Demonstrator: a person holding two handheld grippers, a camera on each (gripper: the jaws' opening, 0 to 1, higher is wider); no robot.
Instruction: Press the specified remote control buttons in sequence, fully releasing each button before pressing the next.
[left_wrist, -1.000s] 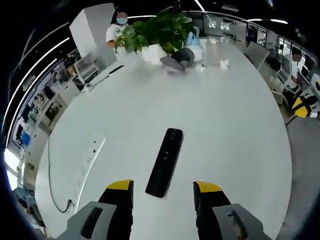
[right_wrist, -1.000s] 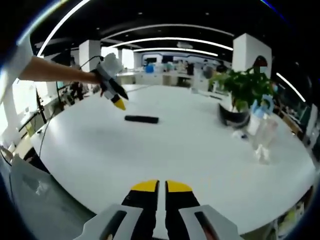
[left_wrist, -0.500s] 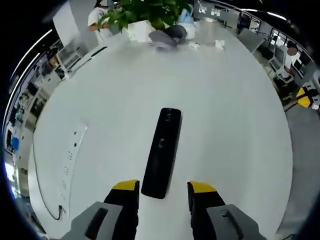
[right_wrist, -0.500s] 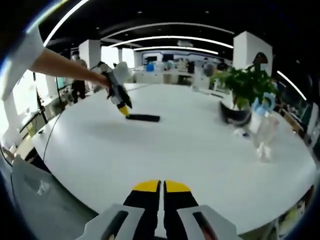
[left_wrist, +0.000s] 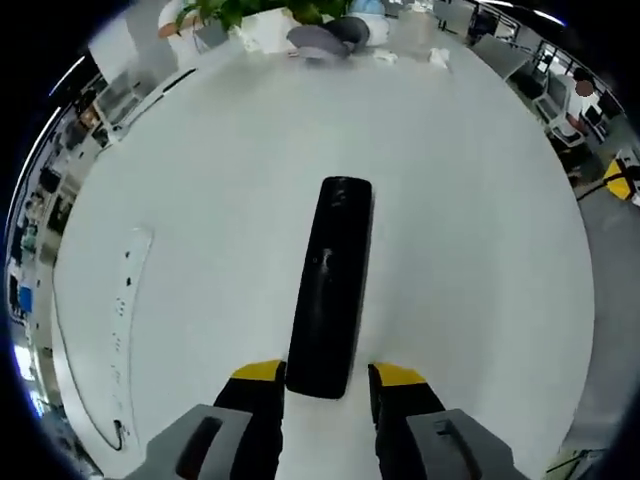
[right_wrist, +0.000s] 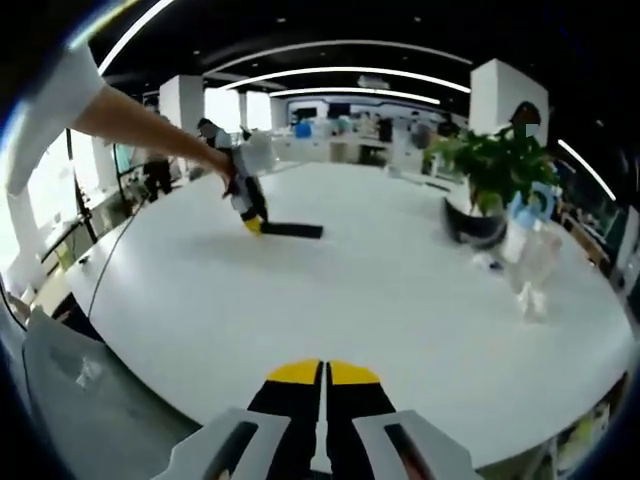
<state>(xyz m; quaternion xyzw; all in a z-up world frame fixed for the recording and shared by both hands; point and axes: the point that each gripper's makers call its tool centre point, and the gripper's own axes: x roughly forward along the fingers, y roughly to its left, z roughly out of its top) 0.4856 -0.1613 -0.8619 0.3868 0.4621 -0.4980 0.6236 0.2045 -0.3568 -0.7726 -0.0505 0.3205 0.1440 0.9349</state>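
Two yellow-tipped jaws of the left gripper (left_wrist: 328, 375) stand spread, one on either side of the near end of the black remote (left_wrist: 333, 283), which lies flat on the white table (left_wrist: 470, 220). Far off sits a plant (right_wrist: 490, 170). The right gripper (right_wrist: 322, 373) hangs at the table's near edge with its jaws pressed together on nothing.

A glossy black remote control (left_wrist: 331, 285) lies on the plain white table (left_wrist: 470, 220) — the left tool (left_wrist: 327, 378) grey, tipped yellow.
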